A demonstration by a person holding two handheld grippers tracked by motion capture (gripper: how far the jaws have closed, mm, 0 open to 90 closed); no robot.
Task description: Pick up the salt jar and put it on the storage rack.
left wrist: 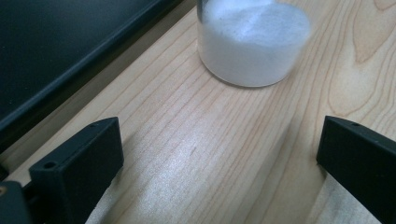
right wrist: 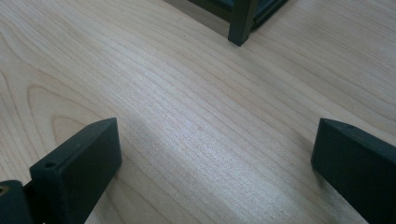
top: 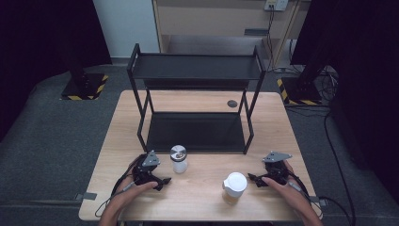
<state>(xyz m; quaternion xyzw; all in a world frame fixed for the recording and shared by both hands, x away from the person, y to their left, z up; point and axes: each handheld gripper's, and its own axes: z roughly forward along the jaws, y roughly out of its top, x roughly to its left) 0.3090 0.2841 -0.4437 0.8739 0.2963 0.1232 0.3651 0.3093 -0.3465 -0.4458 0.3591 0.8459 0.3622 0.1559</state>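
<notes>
A small glass jar (top: 178, 159) with a metal lid and white powder inside stands on the wooden table (top: 202, 197), just in front of the black rack. My left gripper (top: 157, 175) rests on the table left of the jar, held by a hand, jaws open and empty. In the left gripper view the jar's base (left wrist: 252, 42) stands a short way ahead of the open left gripper (left wrist: 219, 154). A cup with a white lid (top: 234, 187) stands near the front edge. My right gripper (top: 259, 173) lies to its right, open, with bare wood between the jaws (right wrist: 215, 154).
A black two-tier metal rack (top: 195, 70) takes up the middle and back of the table; its lower shelf (left wrist: 56, 51) lies left of the jar, and one front leg (right wrist: 240, 21) stands ahead of the right gripper. A small dark round cap (top: 232, 103) sits behind the rack.
</notes>
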